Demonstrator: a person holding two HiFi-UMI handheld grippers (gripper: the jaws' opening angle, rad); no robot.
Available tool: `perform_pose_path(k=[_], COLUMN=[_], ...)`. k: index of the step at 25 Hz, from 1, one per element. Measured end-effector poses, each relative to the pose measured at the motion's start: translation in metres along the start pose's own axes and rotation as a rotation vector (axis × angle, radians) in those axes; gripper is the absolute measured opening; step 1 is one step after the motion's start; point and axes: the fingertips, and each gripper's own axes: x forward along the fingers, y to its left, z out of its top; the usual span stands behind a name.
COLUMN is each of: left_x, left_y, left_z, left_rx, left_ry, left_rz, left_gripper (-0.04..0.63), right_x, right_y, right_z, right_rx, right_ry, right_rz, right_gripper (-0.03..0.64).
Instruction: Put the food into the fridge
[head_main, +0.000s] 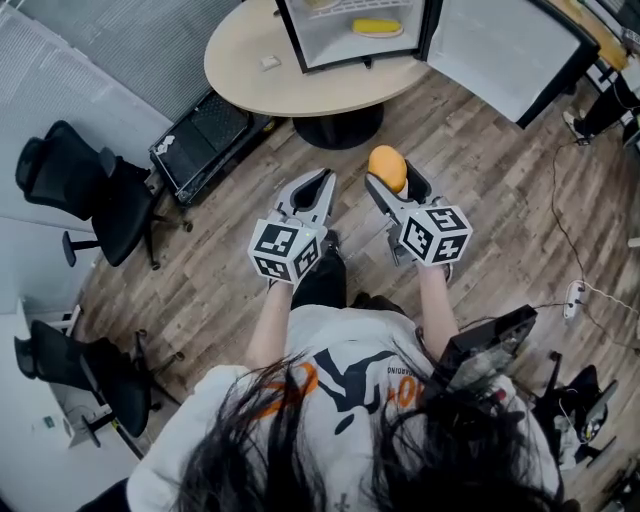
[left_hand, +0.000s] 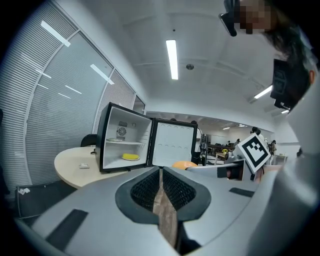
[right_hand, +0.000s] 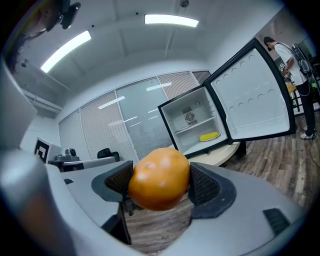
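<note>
- Right gripper (right_hand: 160, 184): jaws part-open, clamped on an orange fruit (right_hand: 159, 177), well short of the fridge (right_hand: 196, 121).
- Left gripper (left_hand: 161, 186): jaws together, nothing between; only its own view shows this.
- Fridge: door (right_hand: 250, 100) swung wide, yellow food (right_hand: 209, 135) inside.
- Head view only: round table (head_main: 250, 72) under the fridge, bare wood floor (head_main: 480, 180) before it.

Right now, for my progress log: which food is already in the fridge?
The yellow one, lying inside the open fridge; the orange one is clamped in the right gripper.
</note>
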Motion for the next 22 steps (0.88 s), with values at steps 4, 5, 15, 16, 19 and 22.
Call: perform_pose_path(k=[4,5,15,16,19,22], left_x=[0.009,0.012,0.065,0.070,0.084,0.101], left_y=[0.013,0.017,0.083,0.093,0.127,0.157], left_z=[0.001,0.002,0.021,0.025,0.040,0.050], left_rx=[0.001,0.002,0.020,0.024,0.022,0.018], left_ry=[0.004,0.003,0.008,0.006,-0.007,-0.014], left_rz=[-0.003,-0.006,-0.058,-0.063,-0.074,-0.089], left_gripper=[0.012,0.012,0.012,0.012,0.012,0.012], right_x=[0.015,0.020,0.097,0.107,0.140,0.172], right_y=[-0.004,-0.005,-0.029,-0.029,-0.027,-0.030], right_z=[0.002,0.003,0.034,0.038,0.049,0.056], right_rx=[0.007,0.009,0.039,0.040,0.037,0.036], right_ry=[0.002,0.001,-0.016,-0.018,-0.019,-0.014], right_rz=[0.002,0.001,-0.034,-0.038,-0.047,-0.058], right_gripper=[0.362,0.362,0.362,0.362,0.362,0.362])
